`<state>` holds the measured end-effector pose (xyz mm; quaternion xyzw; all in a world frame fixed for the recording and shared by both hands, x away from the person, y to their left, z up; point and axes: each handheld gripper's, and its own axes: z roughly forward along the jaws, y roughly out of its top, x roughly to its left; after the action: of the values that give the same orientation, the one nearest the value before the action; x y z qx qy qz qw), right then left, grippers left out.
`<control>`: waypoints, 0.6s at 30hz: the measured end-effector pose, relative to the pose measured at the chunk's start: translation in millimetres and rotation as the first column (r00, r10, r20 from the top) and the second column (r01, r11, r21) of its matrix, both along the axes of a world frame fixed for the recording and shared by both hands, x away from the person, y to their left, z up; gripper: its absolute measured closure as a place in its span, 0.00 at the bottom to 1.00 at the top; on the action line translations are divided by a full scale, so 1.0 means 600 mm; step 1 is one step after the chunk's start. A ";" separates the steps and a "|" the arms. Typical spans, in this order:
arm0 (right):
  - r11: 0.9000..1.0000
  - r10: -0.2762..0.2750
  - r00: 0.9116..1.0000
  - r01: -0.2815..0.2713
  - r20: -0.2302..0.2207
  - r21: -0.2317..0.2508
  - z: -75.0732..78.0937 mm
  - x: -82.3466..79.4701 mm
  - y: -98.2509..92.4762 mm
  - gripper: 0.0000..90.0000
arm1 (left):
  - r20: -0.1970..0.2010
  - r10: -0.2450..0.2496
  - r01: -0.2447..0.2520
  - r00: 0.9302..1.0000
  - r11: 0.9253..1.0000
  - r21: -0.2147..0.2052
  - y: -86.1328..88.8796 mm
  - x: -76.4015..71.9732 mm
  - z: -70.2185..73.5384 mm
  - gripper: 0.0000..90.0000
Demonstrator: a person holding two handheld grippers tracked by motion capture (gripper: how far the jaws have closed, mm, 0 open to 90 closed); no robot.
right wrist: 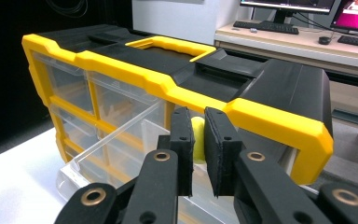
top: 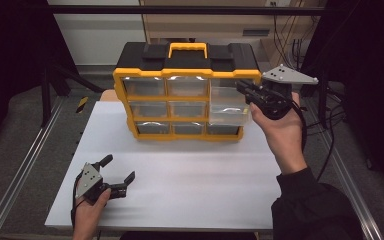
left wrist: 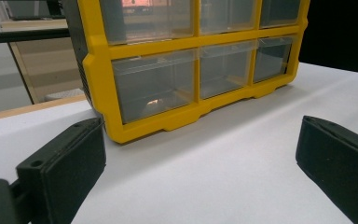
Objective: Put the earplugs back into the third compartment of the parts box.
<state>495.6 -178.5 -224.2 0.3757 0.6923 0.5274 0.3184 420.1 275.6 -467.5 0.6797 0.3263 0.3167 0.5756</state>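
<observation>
A yellow-and-black organizer (top: 186,65) with clear drawers stands at the back of the white table (top: 180,170). At its right column, clear drawers (top: 228,114) are pulled out toward me. My right gripper (top: 243,90) is held at the top right drawer's opening. In the right gripper view, that gripper (right wrist: 198,116) is shut on a small yellow object (right wrist: 197,140) above an open clear drawer (right wrist: 98,154). My left gripper (top: 119,168) rests low at the table's front left. Its jaws stand wide open with nothing between them, facing the organizer's lower drawers (left wrist: 154,86).
Metal rails (top: 25,160) run along both sides of the table. Cables (top: 330,125) trail at the right. A desk with monitors and keyboards (right wrist: 279,25) stands behind the organizer. Bare white tabletop (left wrist: 214,177) lies between the left gripper and the organizer.
</observation>
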 end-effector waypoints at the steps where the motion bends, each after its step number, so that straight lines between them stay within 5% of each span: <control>1: 1.000 -0.001 1.000 0.001 -0.001 0.002 0.000 0.000 0.000 0.91 | 0.000 0.000 0.000 1.000 1.000 0.000 0.000 0.000 0.000 0.01; 18: 1.000 0.010 1.000 -0.010 -0.024 -0.017 -0.006 0.001 -0.001 0.87 | -0.002 -0.001 0.001 1.000 1.000 -0.001 0.000 0.000 0.000 0.01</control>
<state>496.0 -178.9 -227.7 0.3758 0.7023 0.5186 0.3108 420.1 275.8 -467.5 0.6800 0.3263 0.3156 0.5758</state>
